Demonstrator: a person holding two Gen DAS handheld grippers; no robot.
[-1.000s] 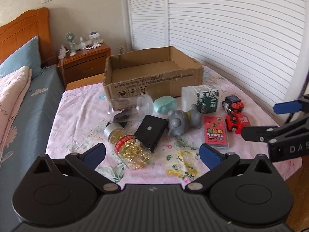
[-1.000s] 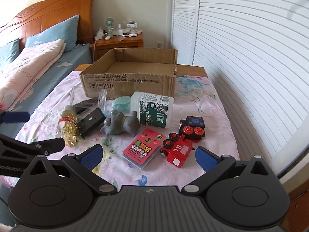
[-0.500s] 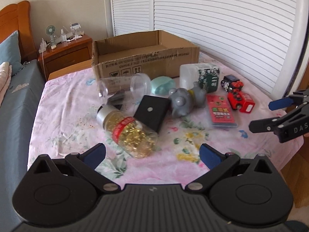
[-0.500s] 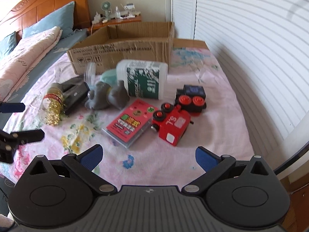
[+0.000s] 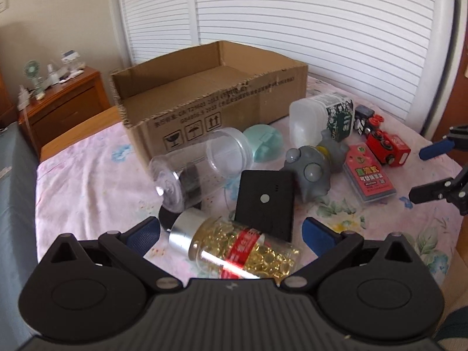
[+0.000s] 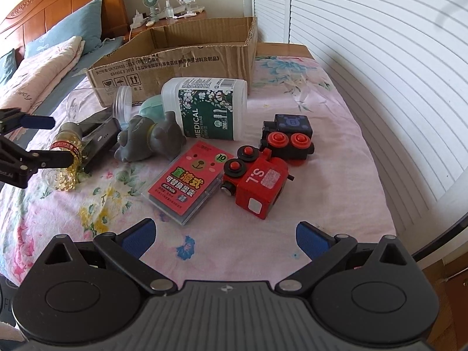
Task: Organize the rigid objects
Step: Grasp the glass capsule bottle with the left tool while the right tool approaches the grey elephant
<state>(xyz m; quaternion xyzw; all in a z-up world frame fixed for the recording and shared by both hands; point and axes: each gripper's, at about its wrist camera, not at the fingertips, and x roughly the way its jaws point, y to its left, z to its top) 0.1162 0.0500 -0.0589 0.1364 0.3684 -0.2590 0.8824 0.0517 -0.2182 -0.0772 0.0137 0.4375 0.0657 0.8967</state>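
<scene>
An open cardboard box [image 5: 234, 108] stands at the back of the flowered bedspread; it also shows in the right wrist view [image 6: 187, 61]. My left gripper [image 5: 231, 232] is open, its jaws either side of a lying bottle of golden capsules [image 5: 239, 251] with a silver cap. My right gripper [image 6: 223, 237] is open and empty, just short of a red toy train [image 6: 257, 181] and a red card pack [image 6: 187, 181]. Between them lie a black case [image 5: 266, 201], a grey toy [image 5: 313, 169], a clear jar [image 5: 201, 163] and a white swab tub [image 6: 207, 111].
A dark toy train car [image 6: 289, 137] lies behind the red one. A mint case [image 5: 263, 143] lies by the box. A wooden nightstand [image 5: 61, 105] with a small fan stands at the back left. Pillows [image 6: 44, 67] lie left. White louvred doors [image 6: 380, 58] run along the right.
My left gripper has moved forward and down to the capsule bottle, which now lies between its jaws. My right gripper has moved closer to the red train and card pack.
</scene>
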